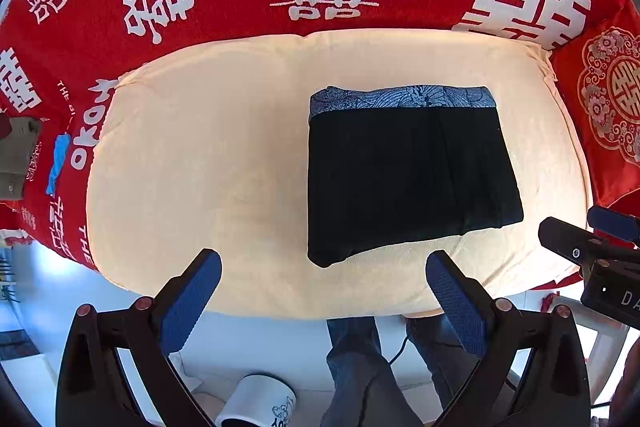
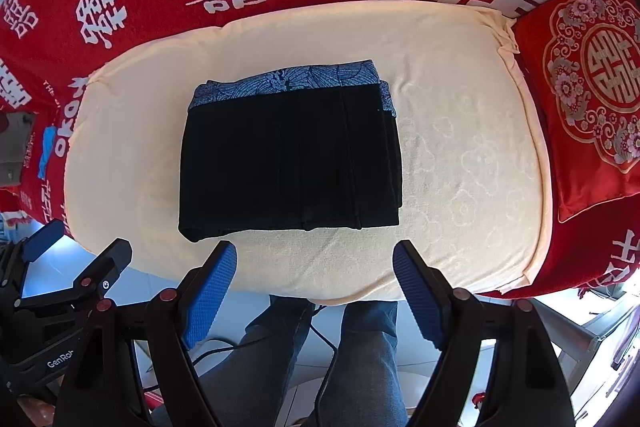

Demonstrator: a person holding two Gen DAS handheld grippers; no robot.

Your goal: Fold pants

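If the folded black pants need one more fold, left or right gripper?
Right, probably. The right gripper, open and empty, sits just below the folded black pants; the left gripper, also open, faces bare cream towel.

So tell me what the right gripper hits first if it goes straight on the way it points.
Probably the cream towel near its front edge, just short of the folded black pants; the right gripper is open and empty, though depth is unclear.
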